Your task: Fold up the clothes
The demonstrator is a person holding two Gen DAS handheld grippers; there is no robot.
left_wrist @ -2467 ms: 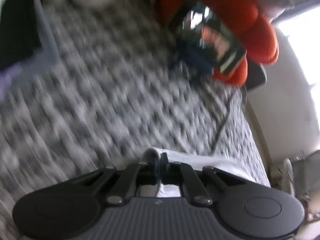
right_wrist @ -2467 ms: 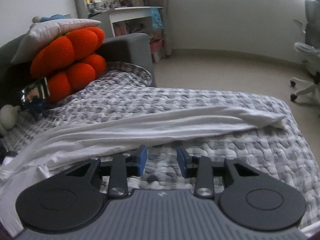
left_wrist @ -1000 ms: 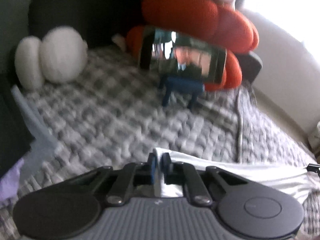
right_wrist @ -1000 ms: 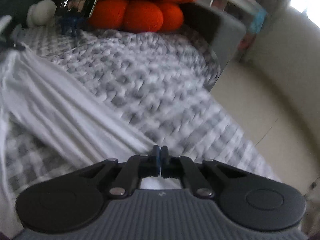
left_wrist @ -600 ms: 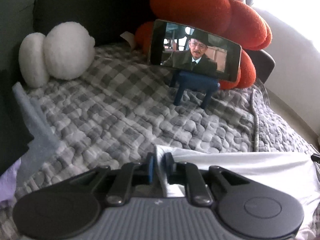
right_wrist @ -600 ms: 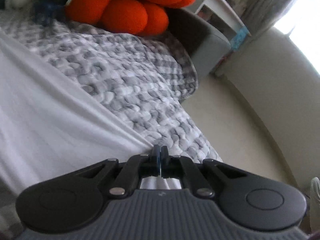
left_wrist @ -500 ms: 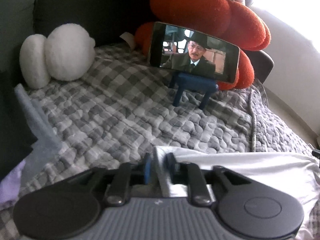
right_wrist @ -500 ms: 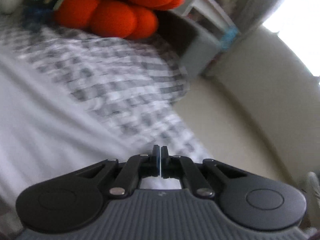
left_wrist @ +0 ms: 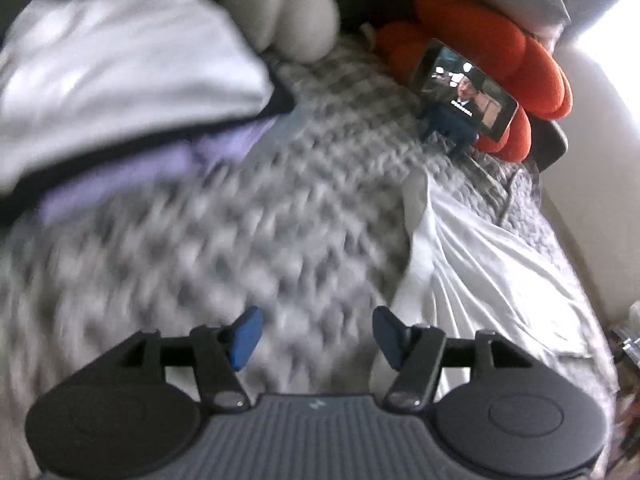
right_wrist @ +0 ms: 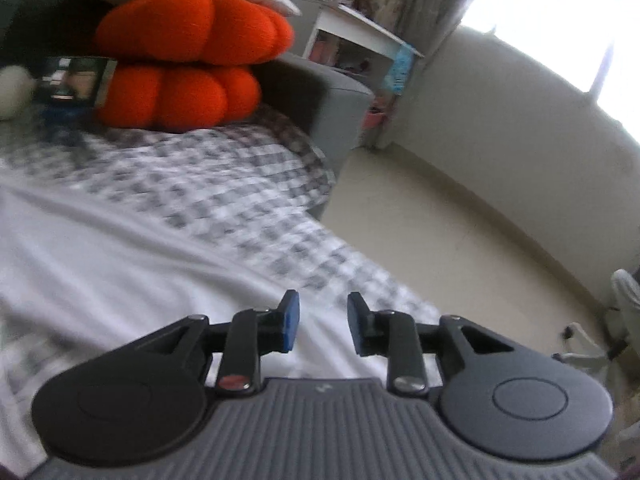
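A white garment [left_wrist: 492, 264] lies spread and wrinkled on the grey checked quilt [left_wrist: 248, 216], to the right of my left gripper [left_wrist: 316, 336]. That gripper's jaws are opening, with only quilt showing between the blue pads. In the right wrist view the same white garment [right_wrist: 100, 264] covers the lower left of the bed. My right gripper [right_wrist: 322, 322] hovers over its edge with jaws opening, and the pads stand apart from the cloth.
A pile of folded clothes [left_wrist: 116, 76], white over dark and lilac, sits at the upper left. A phone on a blue stand [left_wrist: 464, 92] plays video before orange cushions [right_wrist: 188, 64]. Two white plush balls [left_wrist: 288, 20] lie behind. The bed edge drops to a beige floor [right_wrist: 460, 248].
Both grippers have let go of the white garment and opened. My left gripper has swung left, away from the cloth, so the clothes pile came into view. The right gripper lifted slightly.
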